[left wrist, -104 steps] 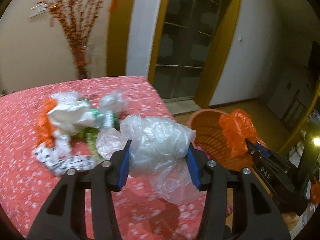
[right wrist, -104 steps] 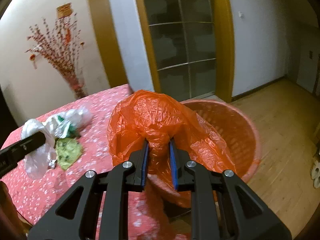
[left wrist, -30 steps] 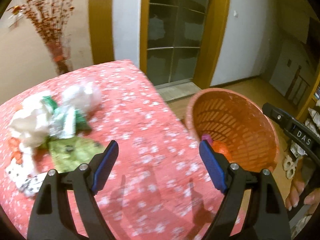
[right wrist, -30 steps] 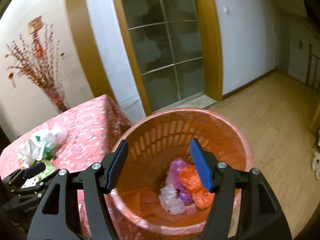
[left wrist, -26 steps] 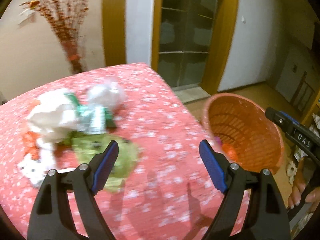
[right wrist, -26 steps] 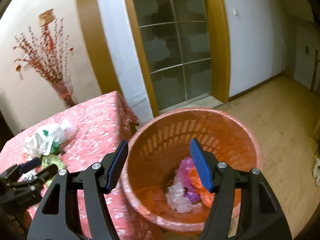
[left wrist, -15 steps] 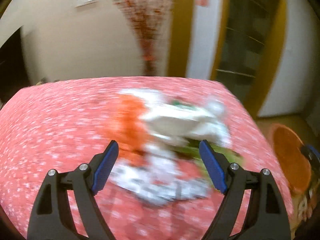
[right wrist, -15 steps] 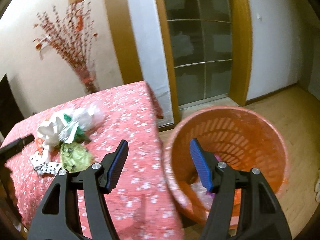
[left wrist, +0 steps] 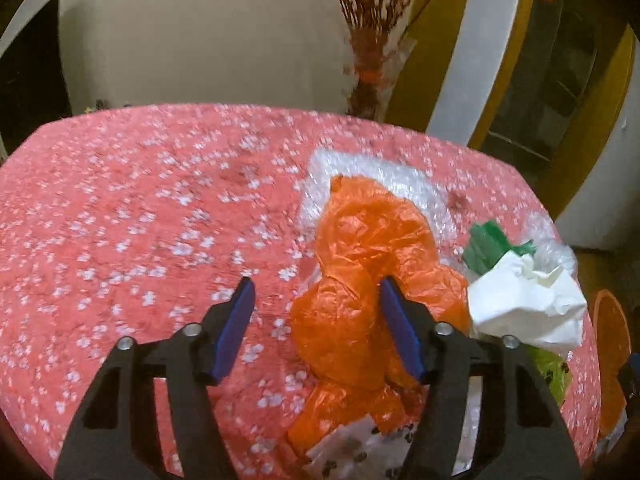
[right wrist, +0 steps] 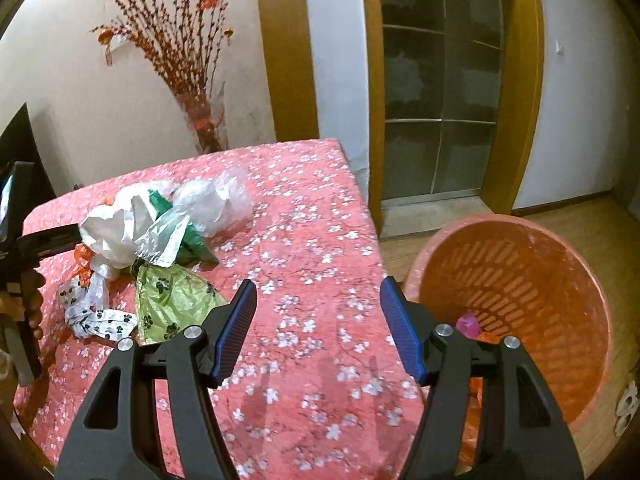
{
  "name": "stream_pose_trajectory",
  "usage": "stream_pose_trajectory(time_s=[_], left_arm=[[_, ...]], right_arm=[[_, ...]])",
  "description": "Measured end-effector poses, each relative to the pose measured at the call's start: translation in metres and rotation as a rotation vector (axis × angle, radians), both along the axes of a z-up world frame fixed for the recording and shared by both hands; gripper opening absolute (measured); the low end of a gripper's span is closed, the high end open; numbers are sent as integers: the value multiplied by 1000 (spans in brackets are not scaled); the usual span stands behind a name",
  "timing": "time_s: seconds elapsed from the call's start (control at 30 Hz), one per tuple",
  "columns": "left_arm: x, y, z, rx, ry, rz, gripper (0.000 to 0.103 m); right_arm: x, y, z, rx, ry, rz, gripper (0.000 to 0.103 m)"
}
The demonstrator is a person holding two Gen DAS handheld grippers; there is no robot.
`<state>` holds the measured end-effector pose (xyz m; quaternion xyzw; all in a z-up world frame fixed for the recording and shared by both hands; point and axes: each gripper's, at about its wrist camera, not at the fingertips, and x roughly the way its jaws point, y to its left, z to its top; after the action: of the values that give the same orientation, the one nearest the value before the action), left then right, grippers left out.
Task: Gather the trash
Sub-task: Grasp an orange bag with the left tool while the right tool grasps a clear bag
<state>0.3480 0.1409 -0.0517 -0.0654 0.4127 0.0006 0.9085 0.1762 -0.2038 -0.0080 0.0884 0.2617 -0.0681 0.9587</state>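
Jaws apart on both sides: the left gripper (left wrist: 316, 330) straddles the orange bag (left wrist: 360, 280) lying on the surface (left wrist: 140, 208). Light, limp and slippery, it looks best pinched at its bunched middle. The right gripper (right wrist: 318, 332) hangs empty.

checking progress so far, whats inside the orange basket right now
In the orange basket, a pink crumpled piece and a bit of orange plastic show. The right gripper covers the rest of the bottom.

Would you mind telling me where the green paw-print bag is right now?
In the right wrist view, the green paw-print bag lies on the table, left of centre, just below the white bag and right of the black-and-white wrapper.
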Motion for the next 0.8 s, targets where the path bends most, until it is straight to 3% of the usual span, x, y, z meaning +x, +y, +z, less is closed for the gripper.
stream_pose_trajectory(time_s=[0.1,0.13,0.23,0.6,0.8], left_arm=[[8,1,-9,-2,27,-14,48],[7,1,-11,-13,34,-19,39],[1,0,-10,-14,12,-21,35],[-36,35,23,36,-115,70,34],[-48,57,34,19,-146,113,34]], right_arm=[[4,4,1,-3,9,14,64],[6,6,1,-3,10,16,64],[10,9,4,-1,7,25,64],[43,28,23,0,-27,71,63],[82,49,30,52,-19,123,52]])
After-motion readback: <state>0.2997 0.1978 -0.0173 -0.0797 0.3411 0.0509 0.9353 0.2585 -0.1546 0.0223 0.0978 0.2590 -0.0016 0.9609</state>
